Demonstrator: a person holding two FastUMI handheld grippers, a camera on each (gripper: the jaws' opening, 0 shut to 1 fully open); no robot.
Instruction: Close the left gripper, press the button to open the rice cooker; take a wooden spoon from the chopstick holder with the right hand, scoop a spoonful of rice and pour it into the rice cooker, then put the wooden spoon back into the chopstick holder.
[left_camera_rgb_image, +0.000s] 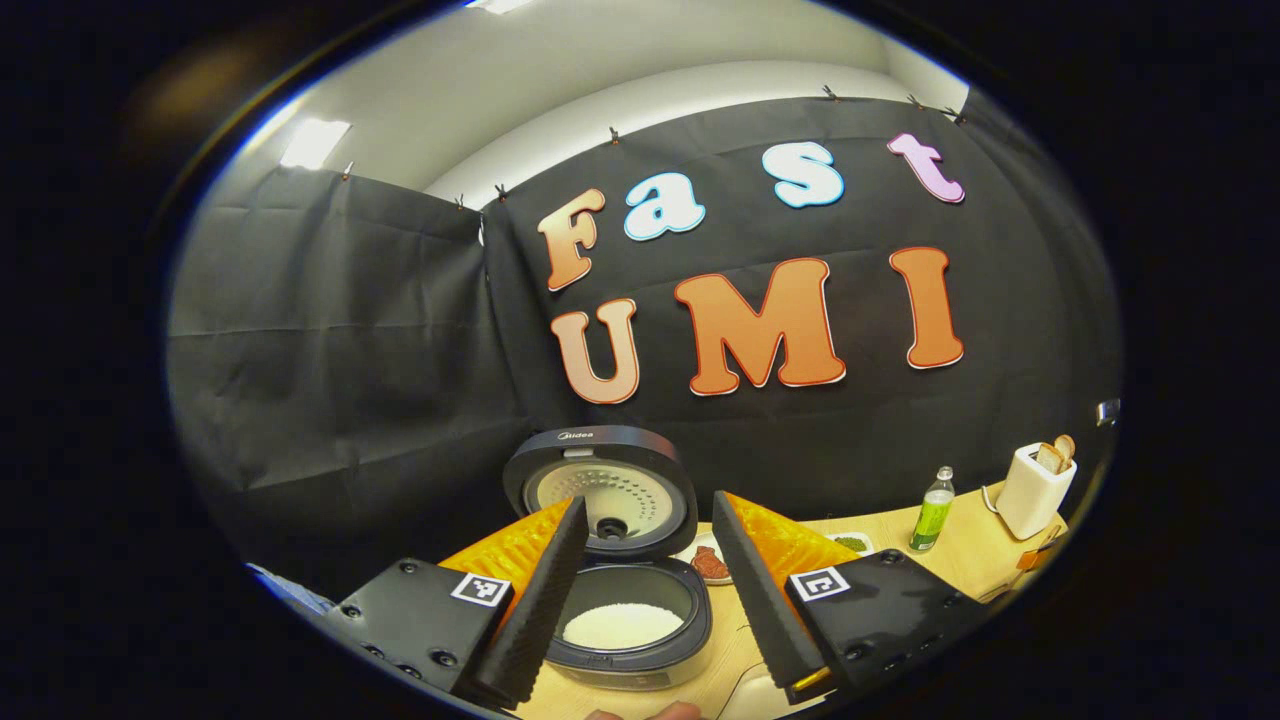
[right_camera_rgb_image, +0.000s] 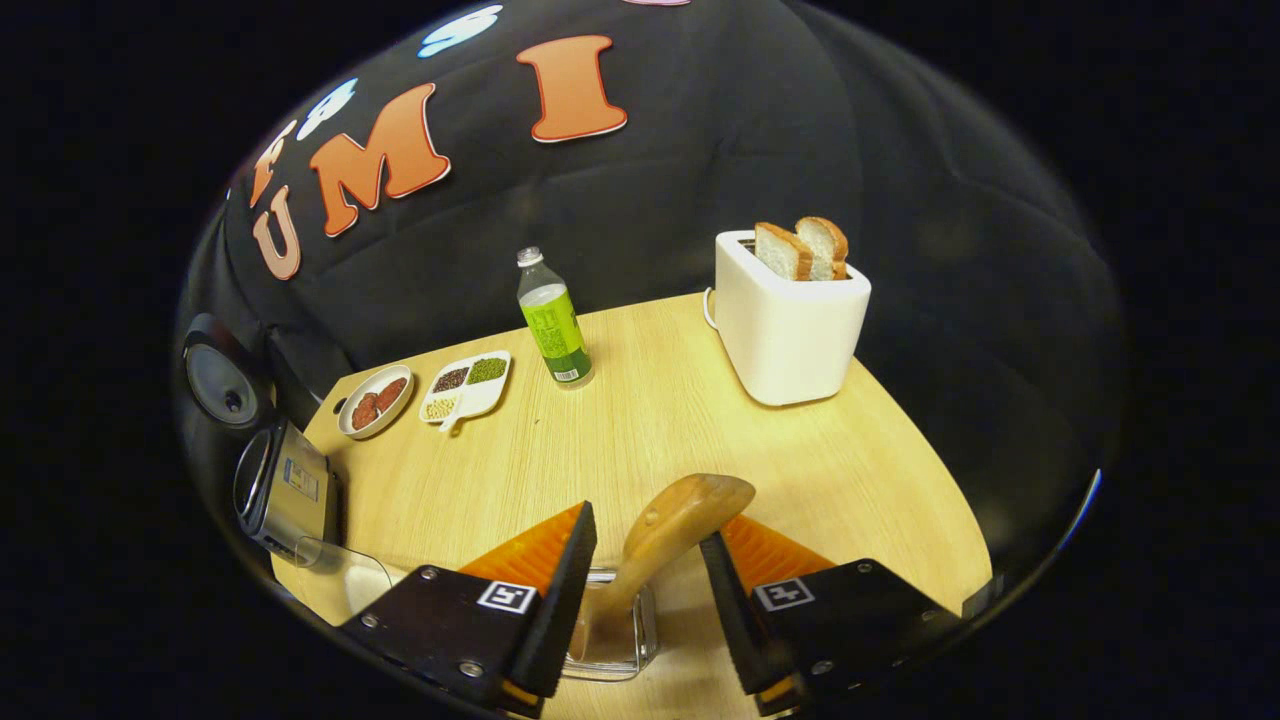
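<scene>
One wooden spoon (right_camera_rgb_image: 668, 528) in holder (right_camera_rgb_image: 612, 632), 12 o'clock of spread right hand-held gripper (right_camera_rgb_image: 640, 575); one rice cooker (left_camera_rgb_image: 628, 600) lid-up; left hand-held gripper (left_camera_rgb_image: 645, 590) spread too.

Ahead of the right claw (right_camera_rgb_image: 645, 560) a broad bare stretch of table (right_camera_rgb_image: 640, 430), hemmed by toaster (right_camera_rgb_image: 790, 320) ahead-right, bottle (right_camera_rgb_image: 553, 325) and two dishes (right_camera_rgb_image: 425, 393) ahead-left, open rice cooker (right_camera_rgb_image: 270, 470) far left, wooden spoon (right_camera_rgb_image: 670, 530) between its parted fingers.

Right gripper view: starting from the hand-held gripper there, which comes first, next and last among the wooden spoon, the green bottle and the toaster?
1. Wooden spoon: between the right hand-held gripper's open fingers, standing in the clear holder.
2. Toaster: farther back, to the right.
3. Green bottle: far side, slightly left; close to the toaster's range, so barely last.
</scene>
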